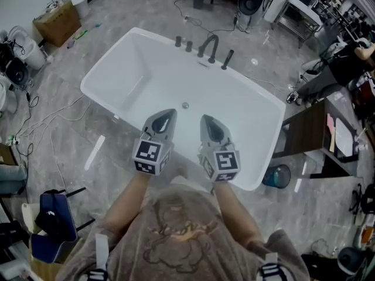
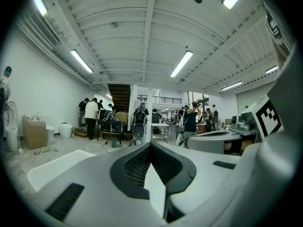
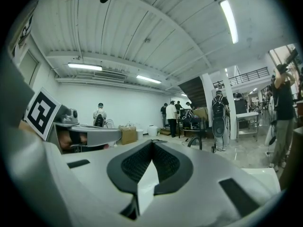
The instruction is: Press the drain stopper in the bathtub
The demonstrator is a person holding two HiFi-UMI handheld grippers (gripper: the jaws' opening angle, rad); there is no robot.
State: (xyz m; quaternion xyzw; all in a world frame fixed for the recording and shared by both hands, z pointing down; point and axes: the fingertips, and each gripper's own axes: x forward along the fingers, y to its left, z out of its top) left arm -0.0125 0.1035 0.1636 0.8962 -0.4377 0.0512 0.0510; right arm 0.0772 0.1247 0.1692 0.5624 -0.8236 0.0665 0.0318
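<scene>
Drain stopper [image 1: 185,105]: centre of bathtub [image 1: 126,69] floor, untouched.
Left gripper [image 1: 166,117]: fingers closed, empty; stopper at 1 o'clock.
Right gripper [image 1: 207,122]: fingers closed, empty; stopper at 11 o'clock.
Marker cubes [image 1: 153,156]: black-and-white square codes.
Shirt [image 1: 176,233]: print seems a drawing.

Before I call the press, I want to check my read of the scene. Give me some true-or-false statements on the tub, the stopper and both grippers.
1. The small round metal drain stopper lies on the floor of the white oval bathtub, ahead of both gripper tips and untouched. True.
2. The left gripper is clamped on the stopper. False: its jaws meet at the tips with nothing between them, and it is held above the tub short of the stopper.
3. The dark curved faucet stands on the tub's far rim. True.
4. The right gripper has its jaws wide apart. False: its tips are together, on nothing.
5. The tub is full of water. False: no water shows.
</scene>
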